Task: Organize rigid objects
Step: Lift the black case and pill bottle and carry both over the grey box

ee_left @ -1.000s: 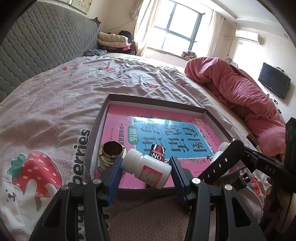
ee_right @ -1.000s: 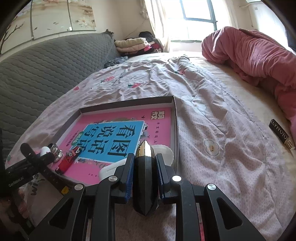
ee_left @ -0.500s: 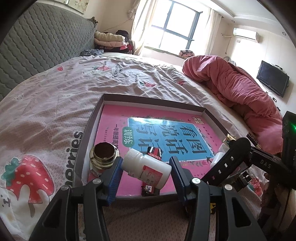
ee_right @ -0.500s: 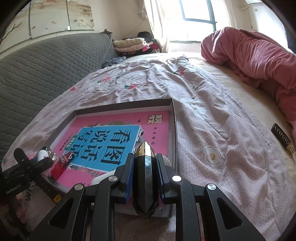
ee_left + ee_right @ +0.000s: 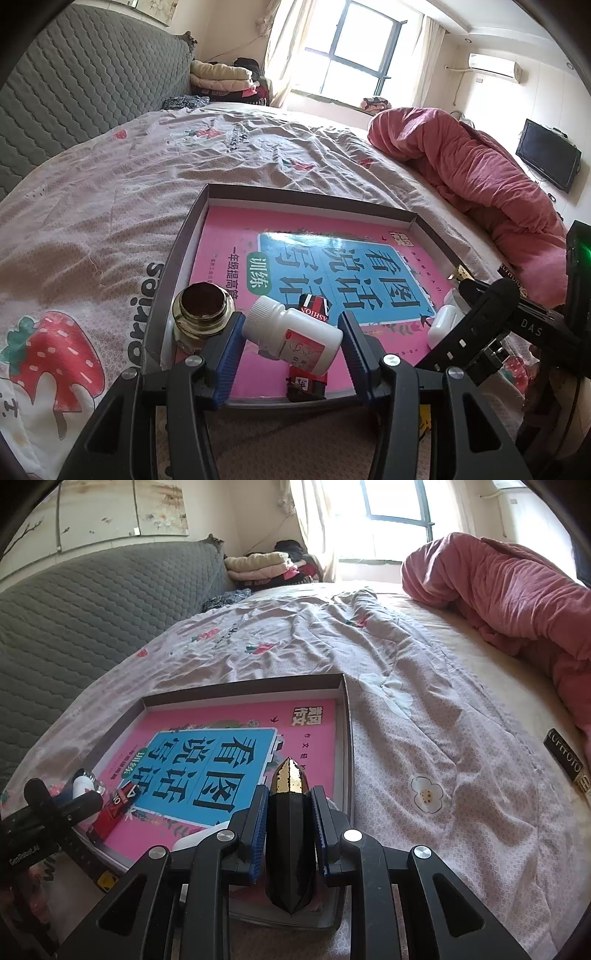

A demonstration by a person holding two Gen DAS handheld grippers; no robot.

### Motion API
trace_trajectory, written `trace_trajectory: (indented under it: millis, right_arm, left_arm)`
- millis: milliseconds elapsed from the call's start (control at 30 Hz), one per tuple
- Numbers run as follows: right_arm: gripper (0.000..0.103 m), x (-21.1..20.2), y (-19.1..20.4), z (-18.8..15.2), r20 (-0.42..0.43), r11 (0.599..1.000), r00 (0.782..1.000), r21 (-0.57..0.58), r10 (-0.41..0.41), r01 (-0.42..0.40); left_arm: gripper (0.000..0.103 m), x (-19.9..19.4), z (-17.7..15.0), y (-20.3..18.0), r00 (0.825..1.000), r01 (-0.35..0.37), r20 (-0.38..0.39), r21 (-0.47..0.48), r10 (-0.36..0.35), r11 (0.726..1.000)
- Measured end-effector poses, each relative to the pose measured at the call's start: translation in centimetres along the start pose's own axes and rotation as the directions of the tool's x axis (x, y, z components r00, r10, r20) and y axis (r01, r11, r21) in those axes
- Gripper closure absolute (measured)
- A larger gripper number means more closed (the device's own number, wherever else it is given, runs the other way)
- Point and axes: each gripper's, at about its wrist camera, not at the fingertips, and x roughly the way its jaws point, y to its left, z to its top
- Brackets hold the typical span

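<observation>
A shallow grey box (image 5: pixel 192 221) on the bed holds a pink book (image 5: pixel 236 240). My left gripper (image 5: pixel 291 339) is open around a white pill bottle (image 5: pixel 295 338) that lies tilted on a red lighter (image 5: pixel 312 306) over the box's near edge. A gold-capped glass jar (image 5: pixel 203 308) stands in the near left corner. A white earbud case (image 5: pixel 441 325) lies at the right. My right gripper (image 5: pixel 290 812) is shut on a black faceted bottle with a gold tip (image 5: pixel 290 834), above the box's near right corner (image 5: pixel 345 709).
The bed sheet (image 5: pixel 424 720) spreads around the box. A pink duvet (image 5: pixel 461 162) is heaped at the right. A black labelled bar (image 5: pixel 565 764) lies on the sheet at the right. A grey quilted headboard (image 5: pixel 74 96) stands at the left.
Both grippers have drawn back slightly toward the box's near edge. The pill bottle sits lower, resting on the lighter. The right gripper still holds the black bottle.
</observation>
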Motion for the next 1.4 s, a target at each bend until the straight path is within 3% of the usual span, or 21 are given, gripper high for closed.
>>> trace_trajectory:
  millis: [500,833,1100,1267,1400]
  right_arm:
    - [0.080,0.1,0.5,-0.6,-0.017,0.998,0.999,-0.059,-0.031,0.030]
    - [0.079,0.1,0.6,-0.6,-0.021,0.997,0.999,-0.070,-0.029,0.028]
    - [0.079,0.0,0.6,-0.6,-0.023,0.998,0.999,-0.067,-0.024,0.022]
    - [0.079,0.0,0.7,-0.6,-0.022,0.997,0.999,-0.069,-0.026,0.025]
    - [0.079,0.0,0.7,-0.6,-0.023,0.997,0.999,-0.070,-0.028,0.026]
  left_arm:
    - [0.052,0.1,-0.2,-0.4,0.999,-0.030,-0.023,0.036,0.031,0.999]
    - [0.051,-1.1,-0.3,0.6,0.997,-0.045,-0.056,-0.018,0.044,0.999]
    - [0.051,-2.4,-0.7,0.9,0.992,-0.124,-0.027,-0.087,0.122,0.988]
    - [0.051,-1.7,-0.4,0.9,0.982,-0.186,-0.042,-0.057,0.184,0.981]
    - [0.051,-1.2,-0.2,1.4,0.983,-0.179,-0.049,-0.074,0.176,0.981]
